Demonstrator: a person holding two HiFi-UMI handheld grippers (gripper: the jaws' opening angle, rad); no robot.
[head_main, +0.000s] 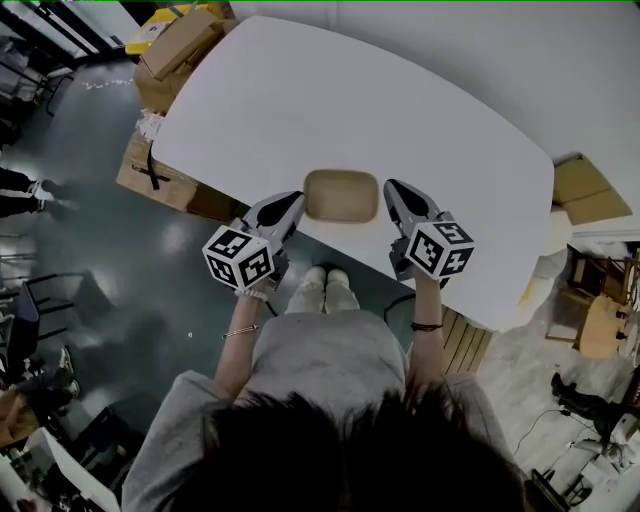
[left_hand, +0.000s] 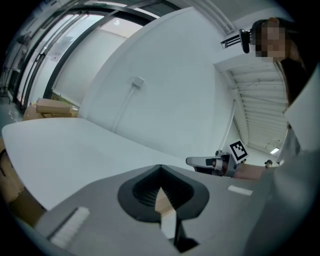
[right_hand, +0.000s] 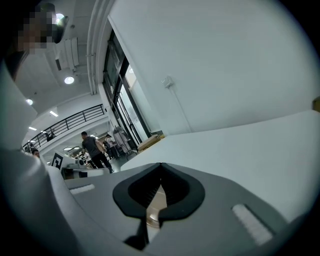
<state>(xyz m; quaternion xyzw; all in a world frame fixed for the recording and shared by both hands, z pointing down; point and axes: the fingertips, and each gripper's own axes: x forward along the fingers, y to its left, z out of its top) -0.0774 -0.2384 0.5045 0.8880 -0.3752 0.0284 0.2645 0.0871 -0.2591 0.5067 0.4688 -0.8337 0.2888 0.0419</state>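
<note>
Flanking the tray (head_main: 341, 195), both claws sit low at the table's (head_main: 330, 100) near edge, lower middle of the frame. The left gripper (head_main: 294, 198) is just beside the tray's left rim and the right gripper (head_main: 391, 187) is just beside its right rim. From the head view I can't tell whether either tip is touching the wood.

Both claws are closed, jaws pressed together to a point, with nothing between them. Each gripper view shows only a sliver of tan through the slit.

The tray is shallow, wooden and looks empty. It rests right by the table's near edge, straight in front of the person.

What could go wrong? That edge is the worry, I'd say. A nudge from either closed tip could slide the tray off toward the person's shoes (head_main: 325, 290). Closed jaws also can't take a rim, so pressing in now would only shove it. A pinch on one side alone could tip it.

The count:
- One tray.
- One table.
- Two grippers.
- Two boxes (head_main: 180, 42) stacked at upper left, and another (head_main: 155, 178) at the table's left edge.
- Flattened cardboard (head_main: 590, 190) at right.
</note>
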